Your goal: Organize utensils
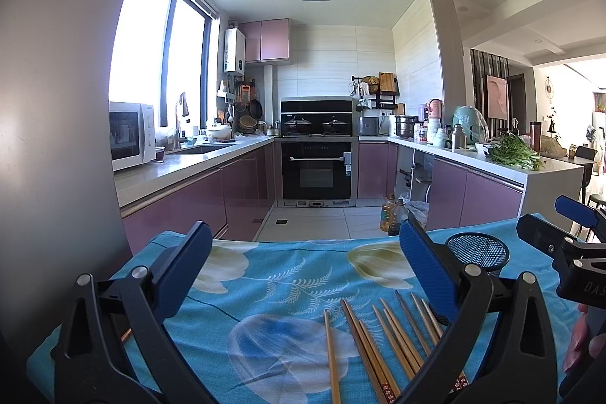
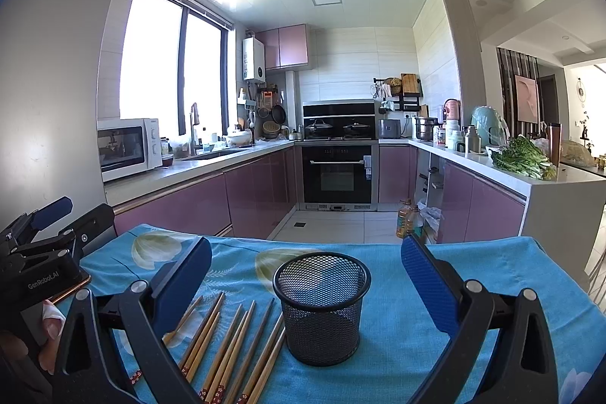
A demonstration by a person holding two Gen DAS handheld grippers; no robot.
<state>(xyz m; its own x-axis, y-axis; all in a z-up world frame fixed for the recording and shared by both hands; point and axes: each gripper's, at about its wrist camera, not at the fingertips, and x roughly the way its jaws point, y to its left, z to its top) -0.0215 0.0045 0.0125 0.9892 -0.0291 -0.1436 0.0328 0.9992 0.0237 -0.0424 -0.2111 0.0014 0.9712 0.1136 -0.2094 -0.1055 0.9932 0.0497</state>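
Several wooden chopsticks (image 1: pixel 382 343) lie side by side on a blue floral tablecloth (image 1: pixel 272 275). In the left wrist view they lie low between my fingers, nearer the right one. My left gripper (image 1: pixel 305 264) is open and holds nothing. A black mesh holder (image 2: pixel 322 305) stands upright and empty, just right of the chopsticks (image 2: pixel 227 347) in the right wrist view. My right gripper (image 2: pixel 306 279) is open around empty air above the holder. The holder (image 1: pixel 477 250) shows behind the left gripper's right finger. Each gripper sees the other at its frame edge.
The table's far edge (image 2: pixel 341 241) drops to a tiled kitchen floor with oil bottles (image 2: pixel 407 218). Purple cabinets, an oven (image 2: pixel 337 173) and a microwave (image 2: pixel 128 146) stand beyond. A grey wall (image 1: pixel 57 101) rises close on the left. A person's hand (image 1: pixel 583 339) grips the other tool.
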